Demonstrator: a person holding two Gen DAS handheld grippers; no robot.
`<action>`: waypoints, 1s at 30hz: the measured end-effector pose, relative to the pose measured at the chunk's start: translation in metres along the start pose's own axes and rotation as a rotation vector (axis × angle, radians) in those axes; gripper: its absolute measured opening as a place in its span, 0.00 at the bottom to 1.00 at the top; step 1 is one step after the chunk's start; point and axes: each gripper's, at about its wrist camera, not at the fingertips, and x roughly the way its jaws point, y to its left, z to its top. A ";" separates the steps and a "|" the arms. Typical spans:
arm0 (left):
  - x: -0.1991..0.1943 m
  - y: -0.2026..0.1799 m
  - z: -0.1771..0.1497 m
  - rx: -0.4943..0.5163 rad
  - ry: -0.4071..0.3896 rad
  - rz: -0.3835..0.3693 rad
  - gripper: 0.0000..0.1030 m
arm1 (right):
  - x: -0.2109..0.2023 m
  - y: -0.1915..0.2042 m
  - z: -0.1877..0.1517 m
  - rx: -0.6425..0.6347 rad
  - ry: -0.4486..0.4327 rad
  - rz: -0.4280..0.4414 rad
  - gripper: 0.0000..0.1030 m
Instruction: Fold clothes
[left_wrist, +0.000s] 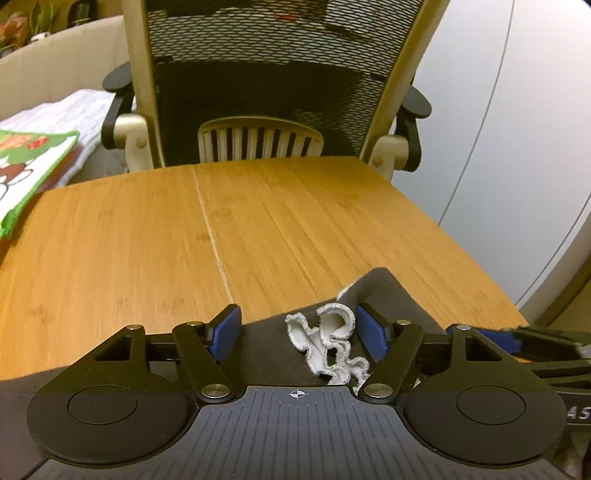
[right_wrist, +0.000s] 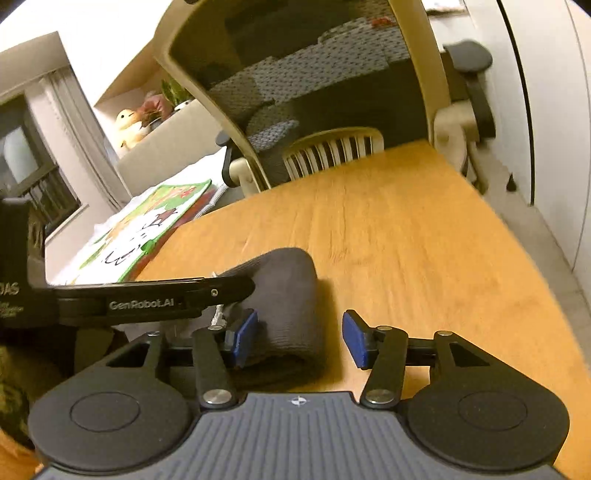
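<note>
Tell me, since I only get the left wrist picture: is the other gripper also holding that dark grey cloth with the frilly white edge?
Observer: No. The right gripper is open. The dark grey cloth lies as a rolled fold partly between its fingers and is not pinched.
Visitor: Where does the roll end?
Observer: Its rounded far end rests on the orange-brown wooden table, and bare wood shows to its right.
Visitor: Is there anything fun in the room?
Observer: A yellow plush duck sits on a pale ledge, left of the mesh-backed office chair.
</note>
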 end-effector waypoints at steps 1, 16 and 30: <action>0.000 0.001 0.000 -0.004 0.001 -0.002 0.73 | 0.004 0.002 0.000 0.003 0.007 -0.004 0.53; -0.004 -0.002 0.001 -0.025 -0.001 -0.056 0.71 | 0.001 0.007 -0.001 -0.044 -0.028 0.013 0.28; 0.002 0.002 -0.006 -0.025 0.011 0.028 0.71 | -0.013 -0.009 -0.010 -0.092 -0.038 -0.112 0.45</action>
